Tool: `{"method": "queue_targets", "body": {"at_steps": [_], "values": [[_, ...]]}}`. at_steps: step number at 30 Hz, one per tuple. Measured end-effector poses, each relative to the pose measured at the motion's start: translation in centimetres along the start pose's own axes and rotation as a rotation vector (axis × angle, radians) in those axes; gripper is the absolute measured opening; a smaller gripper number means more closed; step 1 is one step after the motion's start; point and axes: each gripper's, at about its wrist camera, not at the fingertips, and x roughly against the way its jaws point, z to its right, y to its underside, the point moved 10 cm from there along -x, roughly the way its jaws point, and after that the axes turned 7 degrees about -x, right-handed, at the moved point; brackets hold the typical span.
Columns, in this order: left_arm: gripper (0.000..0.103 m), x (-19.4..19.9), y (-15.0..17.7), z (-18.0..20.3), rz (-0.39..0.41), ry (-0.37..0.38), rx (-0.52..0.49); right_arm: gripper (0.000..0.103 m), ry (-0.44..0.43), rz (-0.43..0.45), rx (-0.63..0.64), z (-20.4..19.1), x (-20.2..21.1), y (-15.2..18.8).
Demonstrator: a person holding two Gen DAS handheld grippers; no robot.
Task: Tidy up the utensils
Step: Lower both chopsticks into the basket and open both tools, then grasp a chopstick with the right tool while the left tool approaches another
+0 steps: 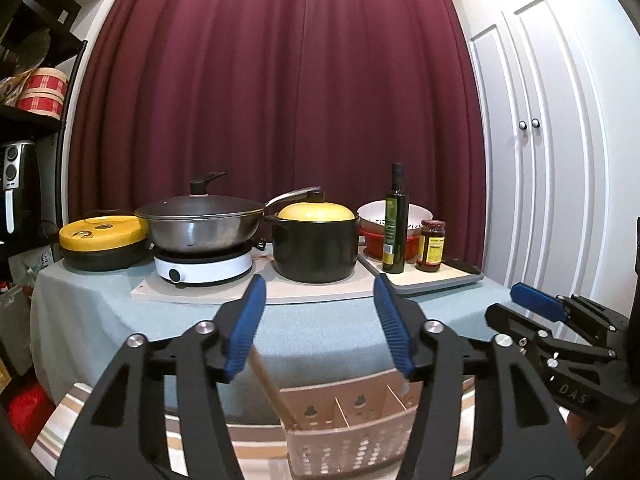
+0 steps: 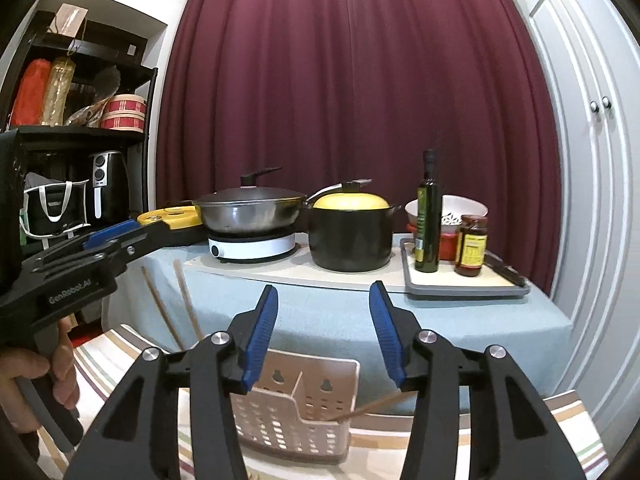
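Chopsticks are seen leaning in the perforated caddy, sorted by compartment; left gripper and right gripper are held spread apart, empty, above it.

Maroon curtain between black shelving and white cupboard doors.

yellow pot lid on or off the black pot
On. The yellow lid sits domed over the rim of the black pot, closing its whole mouth in both views.
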Motion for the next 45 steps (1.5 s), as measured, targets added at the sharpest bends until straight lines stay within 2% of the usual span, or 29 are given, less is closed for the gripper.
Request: {"method": "queue_targets", "body": {"at_steps": [6,13,22,29,34,45], "values": [[0.062,3.7,1.7,-0.2,-0.033,-0.006,0.005,0.049,0.024,-0.011,-0.011,0.6,3.4,1.3],[0.062,8.1,5.5,-0.3,-0.095,-0.035,-0.002,0.049,0.065,-0.05,-0.022,1.3,7.3,5.0],[0.062,13.0,13.4,-0.5,-0.237,-0.084,0.006,0.049,0.103,-0.14,-0.034,2.0,11.1,12.8],[0.062,15.6,18.3,-0.1,-0.319,-0.089,0.002,0.049,0.077,-0.244,-0.046,1.8,12.8,19.1],[0.062,16.8,21.2,0.5,-0.368,-0.079,-0.004,0.049,0.051,-0.298,-0.046,0.9,13.4,22.1],[0.062,18.4,25.2,1.9,-0.422,-0.065,0.003,0.034,0.078,-0.377,-0.065,0.7,14.0,26.1]]}}
